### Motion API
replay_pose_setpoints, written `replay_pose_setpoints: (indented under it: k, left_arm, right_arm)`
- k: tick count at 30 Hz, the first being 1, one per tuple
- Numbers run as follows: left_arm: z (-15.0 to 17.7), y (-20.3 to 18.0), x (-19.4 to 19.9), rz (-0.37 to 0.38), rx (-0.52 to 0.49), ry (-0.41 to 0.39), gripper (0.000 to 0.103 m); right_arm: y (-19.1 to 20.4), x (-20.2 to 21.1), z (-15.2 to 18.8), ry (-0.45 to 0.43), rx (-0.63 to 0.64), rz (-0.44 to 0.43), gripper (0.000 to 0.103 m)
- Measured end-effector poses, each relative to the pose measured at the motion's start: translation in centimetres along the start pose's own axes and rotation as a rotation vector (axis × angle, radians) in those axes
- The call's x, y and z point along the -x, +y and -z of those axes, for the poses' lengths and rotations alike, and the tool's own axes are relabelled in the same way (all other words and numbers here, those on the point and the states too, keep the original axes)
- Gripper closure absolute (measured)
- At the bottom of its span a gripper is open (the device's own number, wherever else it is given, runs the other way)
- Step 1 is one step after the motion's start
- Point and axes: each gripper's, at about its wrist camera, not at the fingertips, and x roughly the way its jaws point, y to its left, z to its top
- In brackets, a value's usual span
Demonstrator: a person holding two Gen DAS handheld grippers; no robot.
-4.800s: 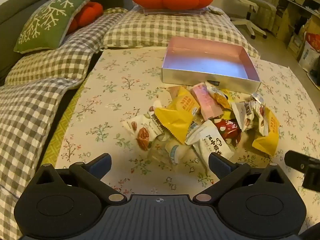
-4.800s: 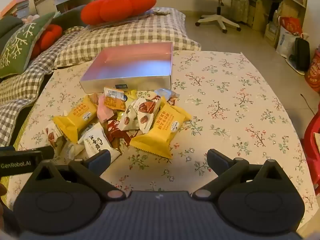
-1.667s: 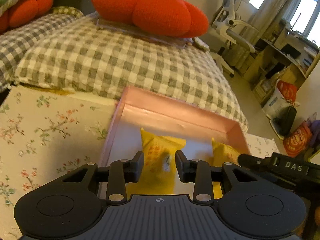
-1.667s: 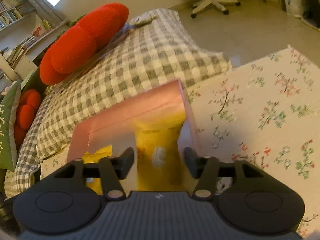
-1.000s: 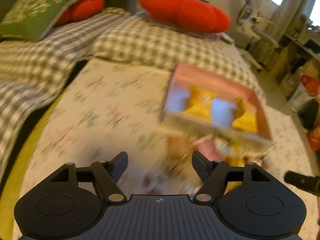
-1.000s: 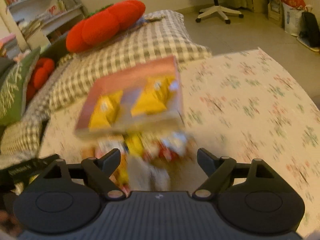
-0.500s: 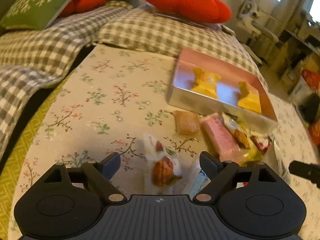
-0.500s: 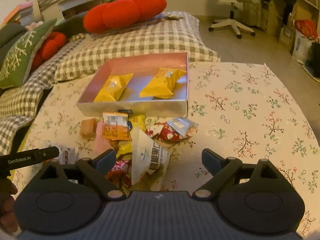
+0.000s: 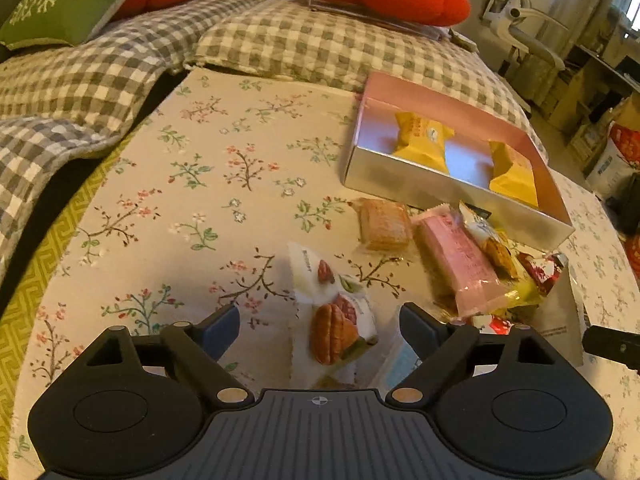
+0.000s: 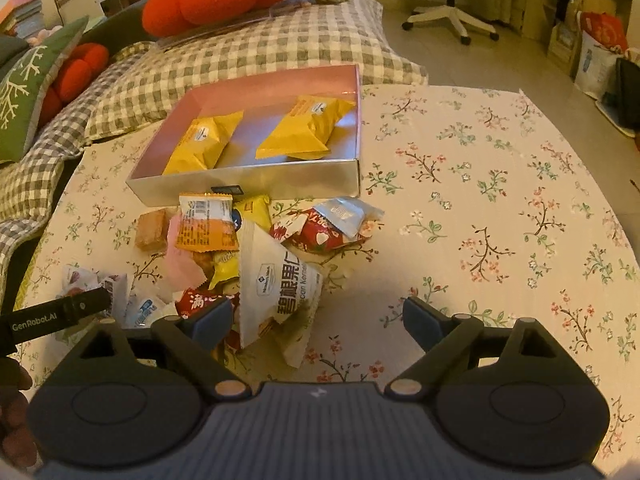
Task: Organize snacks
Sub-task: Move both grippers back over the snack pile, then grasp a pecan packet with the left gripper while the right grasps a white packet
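Pecan packet (image 9: 334, 322): lower end hidden behind gripper body.
Blue-white packet (image 9: 400, 360): mostly covered, print unreadable.
Red packet (image 10: 208, 304): partly under white pecan bag (image 10: 276, 280).
Hand (image 10: 14, 432): cut off at left edge.
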Motion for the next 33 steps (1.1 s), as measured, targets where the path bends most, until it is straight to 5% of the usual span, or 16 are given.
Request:
replay_pose_setpoints:
  k: [11,17,33]
  left_arm:
    - [0.1,-0.2,-0.8,0.006,-0.013,0.026,0.02]
    - [0.2,0.1,-1.4,0.024,0.014,0.057,0.057]
    - [0.2,0.0,-1.0,0.027,0.008,0.034,0.061]
  right_arm:
    - [0.3,-0.3,0.0,0.015,0.013,-0.002,0.015]
    - [1.0,-0.8,0.0,0.027,0.04,0.003,0.019]
    - [2.0,-2.4,-0.8,0.035,0.07,0.028,0.037]
